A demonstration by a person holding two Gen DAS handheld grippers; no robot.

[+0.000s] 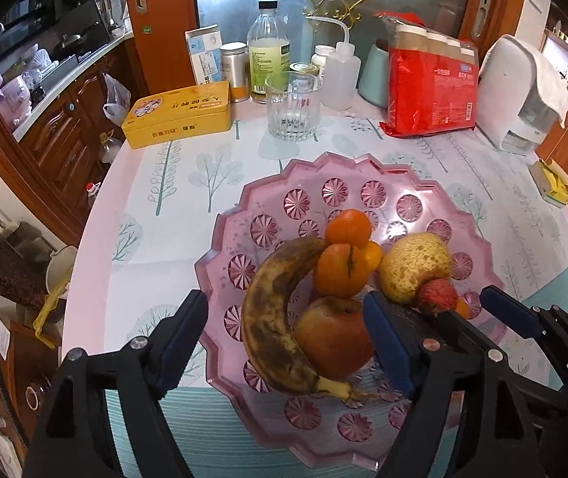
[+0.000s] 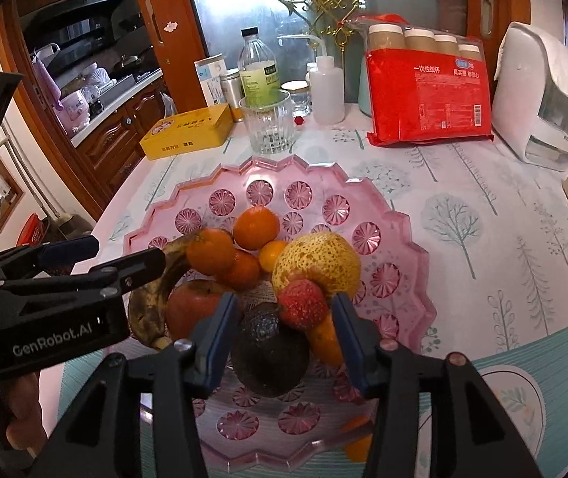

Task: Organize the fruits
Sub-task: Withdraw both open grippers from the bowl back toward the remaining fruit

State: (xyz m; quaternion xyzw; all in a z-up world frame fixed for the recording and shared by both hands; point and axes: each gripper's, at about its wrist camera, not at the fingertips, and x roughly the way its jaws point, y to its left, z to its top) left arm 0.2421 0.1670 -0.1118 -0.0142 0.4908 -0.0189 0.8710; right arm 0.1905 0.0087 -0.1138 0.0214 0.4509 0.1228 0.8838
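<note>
Heaped at the centre of a scalloped pink translucent plastic tray, near the round table's front edge: a brown-spotted overripe banana, a red apple, small orange tangerines, a speckled yellow pear, a red strawberry-like fruit and a dark pebbled avocado. Piled tight, apparently so the scattered fruit shares one dish.

Right gripper poised over the tray's near side, blue-padded jaws released and standing clear on either side of the avocado, which rests on the tray. Left gripper likewise let go, jaws wide astride banana and apple, gripping nothing. Both seemingly just past a set-down.

Hard to make out: another orange fruit at the tray's front rim, half hidden behind the right gripper's frame; the avocado nearly blocked in the left view; a hand cut off at the left border. Bottles, a ribbed clear glass tumbler and a yellow tin crowding the table's far edge.
</note>
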